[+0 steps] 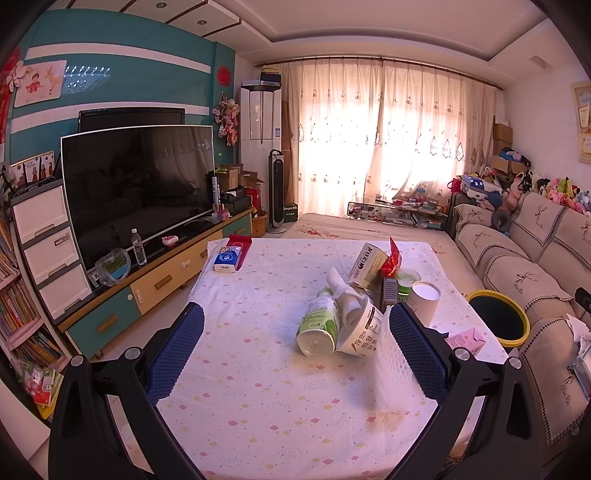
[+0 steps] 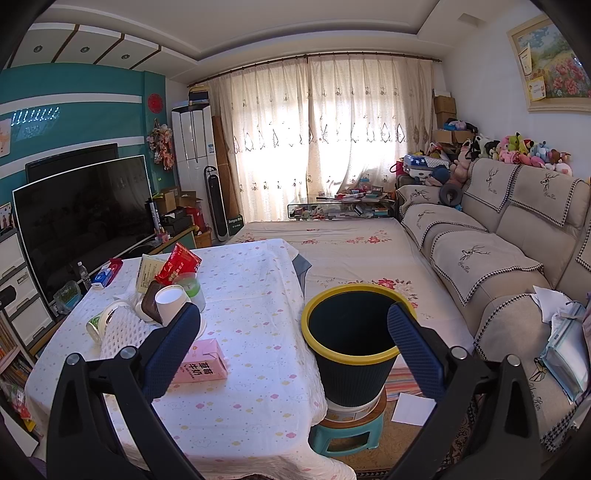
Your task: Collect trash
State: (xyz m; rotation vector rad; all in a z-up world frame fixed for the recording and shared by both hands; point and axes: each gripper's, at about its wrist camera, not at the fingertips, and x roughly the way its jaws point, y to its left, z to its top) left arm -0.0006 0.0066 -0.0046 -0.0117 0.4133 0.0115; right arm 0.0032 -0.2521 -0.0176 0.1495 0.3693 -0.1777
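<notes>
Living room, pretty cluttered. Teal wall (image 1: 110, 48) with white stripes on left, big dark TV (image 1: 136, 188) on low stand (image 1: 155, 280) with yellow and teal drawers. Sheer embroidered curtains (image 1: 388, 136) at far end, sunlight glowing through. White tower AC unit (image 1: 260, 122) in corner. Beige sofa (image 2: 498, 236) along right, plush toys (image 2: 517, 151) lined on its back. Framed flower picture (image 2: 550, 59) above. White recessed ceiling (image 1: 369, 22).

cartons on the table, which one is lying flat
The pink carton, alone at the table's near edge by the bin. The beige carton stands propped in the trash pile.
</notes>
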